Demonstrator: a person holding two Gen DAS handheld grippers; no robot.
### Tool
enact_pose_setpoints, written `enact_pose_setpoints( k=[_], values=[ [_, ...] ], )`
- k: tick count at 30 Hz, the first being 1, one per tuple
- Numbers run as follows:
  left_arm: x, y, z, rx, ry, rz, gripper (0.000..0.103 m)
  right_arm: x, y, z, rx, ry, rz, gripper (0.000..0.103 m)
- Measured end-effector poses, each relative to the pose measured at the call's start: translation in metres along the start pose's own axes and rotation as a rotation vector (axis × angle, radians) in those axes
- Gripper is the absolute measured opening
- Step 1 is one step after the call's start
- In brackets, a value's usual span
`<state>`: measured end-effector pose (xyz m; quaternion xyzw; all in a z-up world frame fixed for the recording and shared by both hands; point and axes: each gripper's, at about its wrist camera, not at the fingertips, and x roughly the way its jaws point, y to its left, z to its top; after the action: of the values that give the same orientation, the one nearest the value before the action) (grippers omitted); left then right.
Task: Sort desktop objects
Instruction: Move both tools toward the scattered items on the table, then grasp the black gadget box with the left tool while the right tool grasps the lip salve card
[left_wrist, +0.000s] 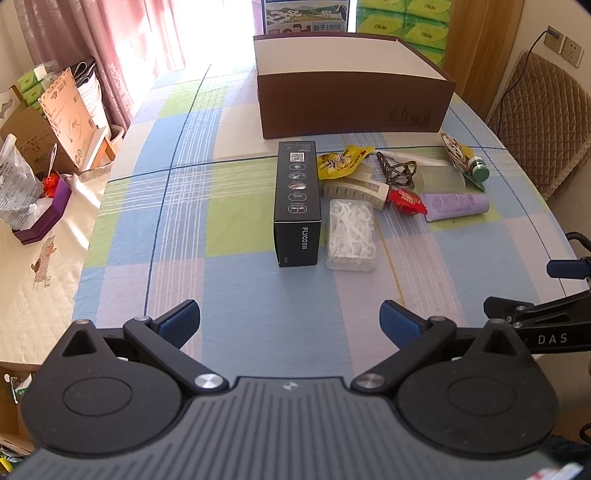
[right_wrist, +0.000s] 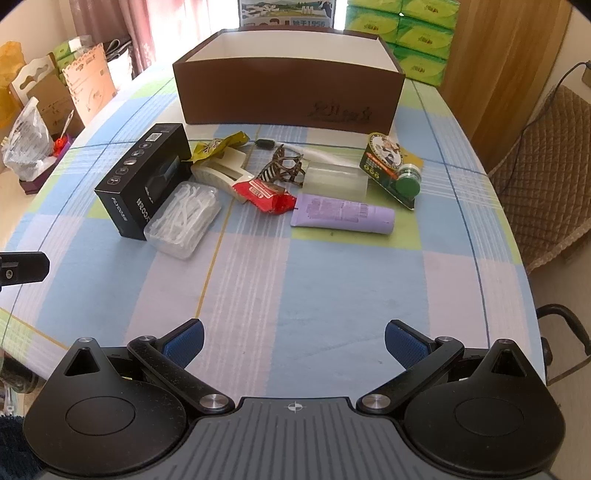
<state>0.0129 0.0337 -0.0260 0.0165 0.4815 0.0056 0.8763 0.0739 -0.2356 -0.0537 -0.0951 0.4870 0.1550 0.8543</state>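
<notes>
Both of our grippers hang over the near, bare part of the checked tablecloth (right_wrist: 332, 280), well short of the clutter. Our left gripper (left_wrist: 290, 319) has its blue pads spread wide with nothing between them, and our right gripper (right_wrist: 293, 341) is spread the same way, also empty.

The things to sort lie in a loose band across the table, straight ahead of us, just in front of the brown box (right_wrist: 288, 92), which stands open-topped at the far side. Nearest our left gripper is the black carton (left_wrist: 297, 199): its long axis runs almost directly away from that gripper, the short end facing us, so we judge that the spread fingers could straddle its width without turning. Touching its right side lies the clear case of floss picks (left_wrist: 351, 234), aligned the same way.

Ahead of our right gripper the purple tube (right_wrist: 343, 214) lies crosswise, its long axis roughly parallel to the line between the pads, so we expect a grasp there wants a wrist turn or a pinch across its short width. Beyond it sits what seems to be a carded green jar (right_wrist: 406, 182), though the glare makes that uncertain.
</notes>
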Motion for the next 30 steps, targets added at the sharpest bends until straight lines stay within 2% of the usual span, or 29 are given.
enact_pose_setpoints(
  k=[16,30],
  values=[
    [0.025,0.002,0.013,-0.028,0.028,-0.047,0.102,0.014,-0.026,0.01,0.064,-0.01,0.033,0.101],
    [0.053,-0.005,0.047,-0.079,0.016,-0.017,0.102,0.035,-0.072,0.036,0.092,-0.087,0.063,0.101]
  ],
)
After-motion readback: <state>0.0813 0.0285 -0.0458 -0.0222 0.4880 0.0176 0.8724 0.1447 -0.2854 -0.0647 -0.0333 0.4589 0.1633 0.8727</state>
